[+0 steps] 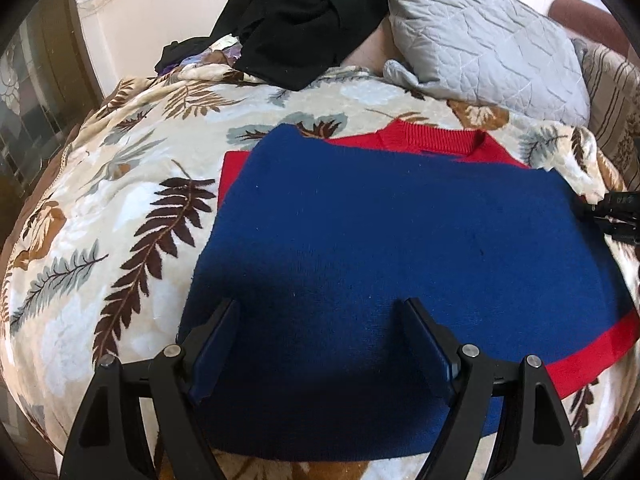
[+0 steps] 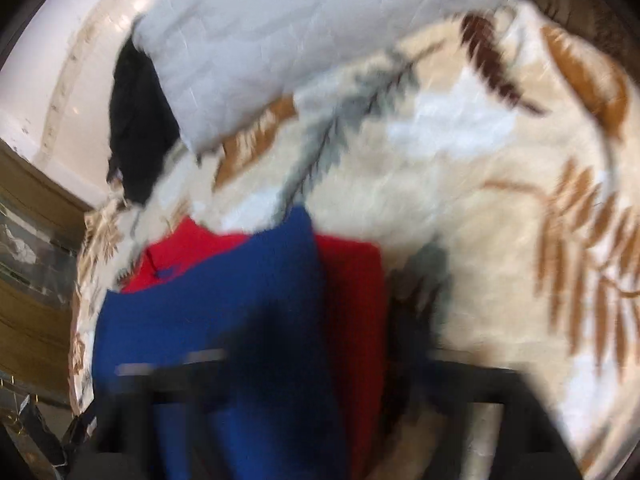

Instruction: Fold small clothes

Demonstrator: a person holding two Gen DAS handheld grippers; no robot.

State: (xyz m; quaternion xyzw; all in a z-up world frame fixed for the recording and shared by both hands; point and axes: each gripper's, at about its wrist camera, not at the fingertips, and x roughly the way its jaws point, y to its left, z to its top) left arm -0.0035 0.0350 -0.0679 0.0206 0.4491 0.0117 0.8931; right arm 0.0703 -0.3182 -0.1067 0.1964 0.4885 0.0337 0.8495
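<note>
The sweater [image 1: 400, 232], blue over red, lies flat on the leaf-print blanket [image 1: 120, 208], long axis left-right. The left gripper [image 1: 320, 344] hangs directly over its near edge, jaws wide apart, empty. The right gripper's [image 1: 616, 216] opening is too blurred to tell.

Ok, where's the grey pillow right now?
In the left wrist view the grey quilted pillow lies at the far right of the bed, beyond the blue and red sweater, beside the black clothes pile.
</note>
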